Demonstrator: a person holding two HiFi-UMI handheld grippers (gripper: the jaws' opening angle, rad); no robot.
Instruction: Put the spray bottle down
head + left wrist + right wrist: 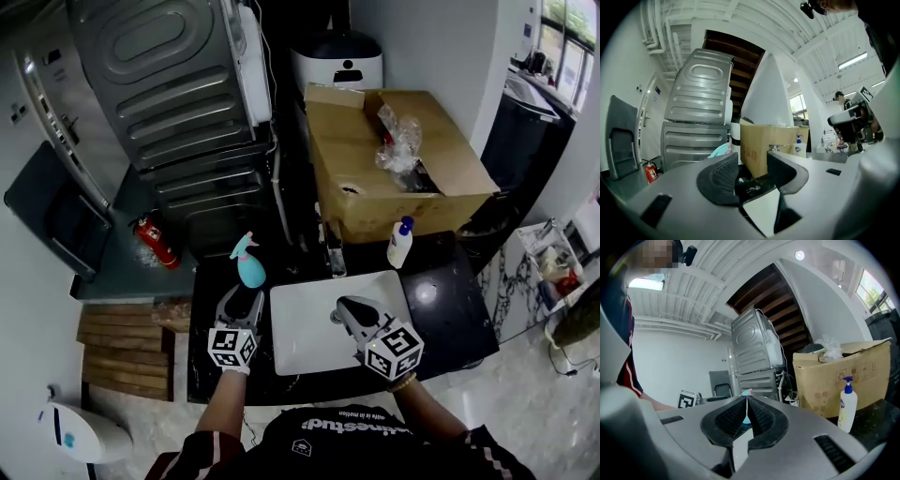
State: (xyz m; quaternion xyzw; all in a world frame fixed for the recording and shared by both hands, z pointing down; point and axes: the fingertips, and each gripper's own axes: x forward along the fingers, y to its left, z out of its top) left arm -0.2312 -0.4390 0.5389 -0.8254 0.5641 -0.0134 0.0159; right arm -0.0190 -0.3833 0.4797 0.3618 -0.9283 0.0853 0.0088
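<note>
Dark countertop (441,300) lies under both grippers, with a white rectangular board (309,328) resting on it between them. The left gripper (242,302) (752,171) hovers at the board's left edge with its jaws apart and nothing between the pads. The right gripper (342,307) (746,416) sits over the board with its jaws closed together, empty.

Just ahead of the left gripper, clear of its jaws, the spray bottle (248,262) (719,150) stands upright on the counter near the board's far left corner. It has a teal body, a paler spray head and a touch of pink at the top.

Beyond the board a white pump bottle (401,244) (847,404) with a blue top stands in front of an open cardboard box (375,178) (761,147) holding crumpled clear plastic (401,141). To the left rises a ribbed grey metal appliance (169,84), with a red fire extinguisher (157,241) at its foot and wooden planks (127,347) on the floor nearby. A white bin (337,58) with a black lid stands behind the box.
</note>
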